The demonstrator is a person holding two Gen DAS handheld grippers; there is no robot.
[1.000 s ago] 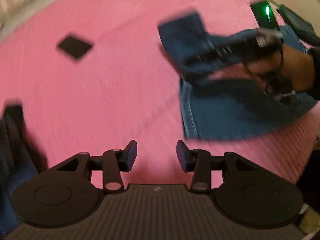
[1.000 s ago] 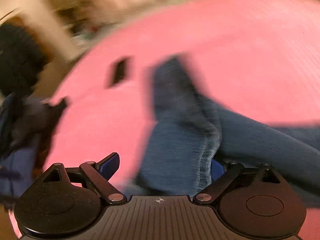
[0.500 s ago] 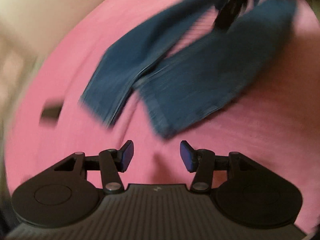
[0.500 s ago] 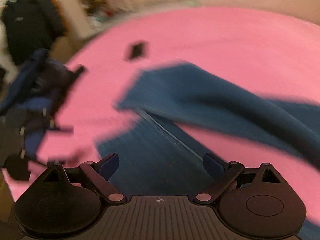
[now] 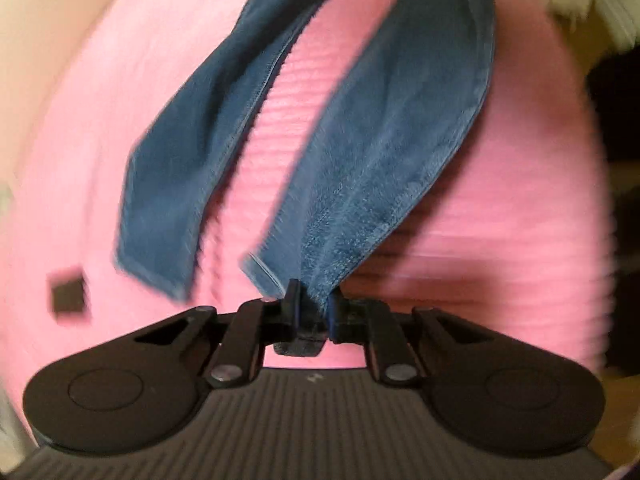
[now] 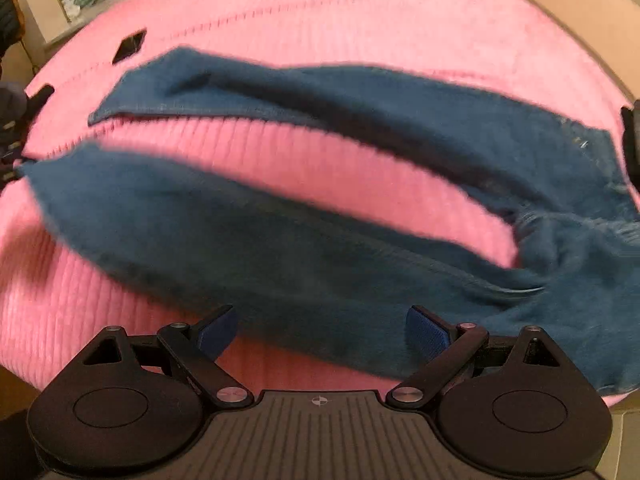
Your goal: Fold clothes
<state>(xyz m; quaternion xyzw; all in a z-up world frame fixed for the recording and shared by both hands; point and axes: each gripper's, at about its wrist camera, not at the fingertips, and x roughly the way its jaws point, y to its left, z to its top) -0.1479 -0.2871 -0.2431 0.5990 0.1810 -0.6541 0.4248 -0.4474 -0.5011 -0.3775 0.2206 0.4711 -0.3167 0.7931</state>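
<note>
Left wrist view: the left gripper (image 5: pixel 311 307), spread and empty half a second ago, now pinches the hem of one leg of the blue jeans (image 5: pixel 384 152), which stretch away over the pink bedspread (image 5: pixel 500 240) (blurred). Right wrist view: the right gripper (image 6: pixel 320 330) stays spread, empty, above the jeans (image 6: pixel 280 240), whose legs now lie apart.

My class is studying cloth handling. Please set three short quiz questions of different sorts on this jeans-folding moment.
1. True or false: the left gripper is shut on a hem of the blue jeans.
2. The right gripper is: A open, B shut on the jeans, C out of view?
3. Fill in: the jeans lie over a ____ ribbed bedspread.

Key: 1 true; 2 A; 3 pink.
</note>
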